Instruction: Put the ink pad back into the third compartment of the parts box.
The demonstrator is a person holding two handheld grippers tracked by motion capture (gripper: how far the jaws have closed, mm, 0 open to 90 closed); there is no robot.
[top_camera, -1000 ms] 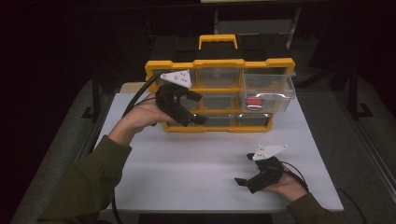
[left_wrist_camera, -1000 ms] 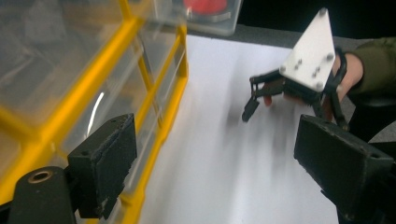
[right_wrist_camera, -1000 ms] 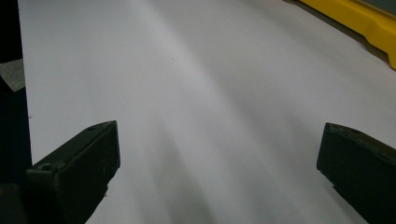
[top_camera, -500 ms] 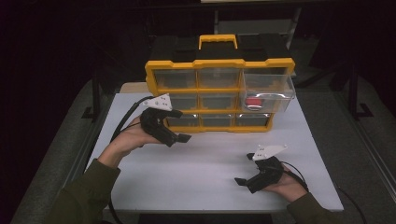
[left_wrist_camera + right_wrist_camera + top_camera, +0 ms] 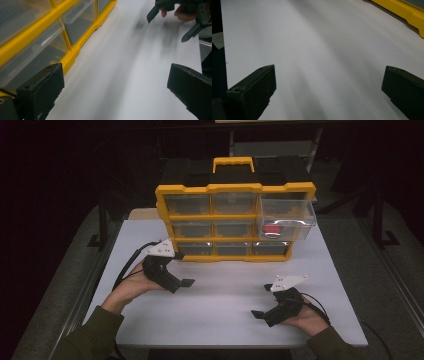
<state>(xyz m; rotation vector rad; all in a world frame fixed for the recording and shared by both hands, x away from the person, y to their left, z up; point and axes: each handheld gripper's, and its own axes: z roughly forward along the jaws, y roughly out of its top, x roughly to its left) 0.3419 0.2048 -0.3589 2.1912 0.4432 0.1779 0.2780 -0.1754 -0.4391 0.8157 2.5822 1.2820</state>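
Note:
A yellow organizer (image 5: pixel 235 217) with clear drawers and a top handle stands upright at the back of the white table (image 5: pixel 225 300). Its top right drawer (image 5: pixel 287 212) is pulled out, and a small red object (image 5: pixel 272 230) shows through its clear front. My left gripper (image 5: pixel 180 282) hovers open in front of the organizer's lower left corner, with nothing between its jaws. In the left gripper view the drawers (image 5: pixel 47 47) run along the left. My right gripper (image 5: pixel 262 301) rests open and empty near the table's front right.
From the left gripper view the right gripper (image 5: pixel 175 15) shows far off across bare white tabletop. In the right gripper view the organizer's yellow base (image 5: pixel 402 12) crosses the top right corner. Dark floor surrounds the table.
My left gripper has drawn back from the organizer's left drawers, down and toward the person, to just above the table. The right gripper has stayed put.

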